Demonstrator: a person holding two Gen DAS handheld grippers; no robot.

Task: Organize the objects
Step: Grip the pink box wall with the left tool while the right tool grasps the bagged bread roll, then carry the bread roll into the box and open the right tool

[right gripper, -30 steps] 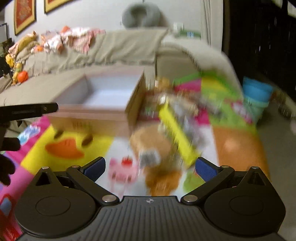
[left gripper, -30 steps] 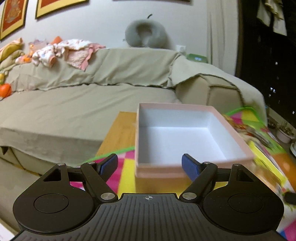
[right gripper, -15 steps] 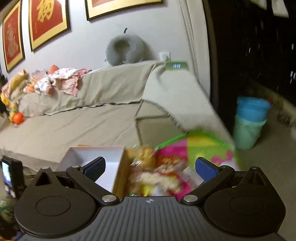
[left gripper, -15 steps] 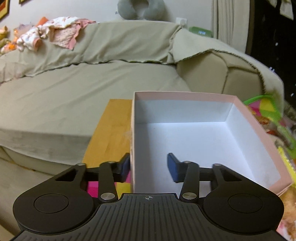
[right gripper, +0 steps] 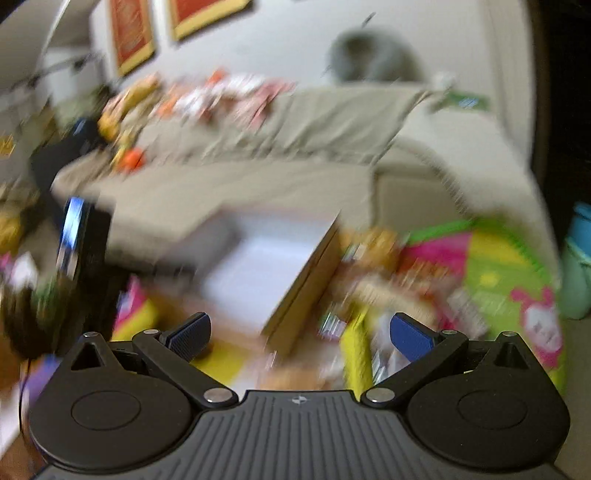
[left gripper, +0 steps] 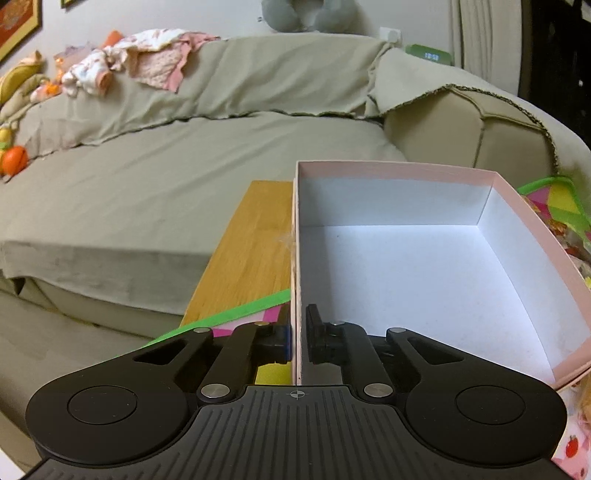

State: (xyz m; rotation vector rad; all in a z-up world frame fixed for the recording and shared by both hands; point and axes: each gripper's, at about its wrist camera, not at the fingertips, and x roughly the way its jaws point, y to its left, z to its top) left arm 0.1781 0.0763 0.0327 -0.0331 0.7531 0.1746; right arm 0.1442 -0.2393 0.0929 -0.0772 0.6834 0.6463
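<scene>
A pink box with a white, empty inside sits on a wooden board over a colourful play mat. My left gripper is shut on the box's left wall, one finger outside and one inside. The box also shows, blurred, in the right wrist view. My right gripper is open and empty, above the mat. A blurred heap of snack packets lies on the mat to the right of the box.
A sofa under a beige cover runs behind the box, with clothes and toys on its back. A grey neck pillow lies above. A blue and green bucket stands at far right.
My left gripper moved onto the box's left wall and closed on it. The right wrist view swung left and down and is now blurred, its jaws still open.
</scene>
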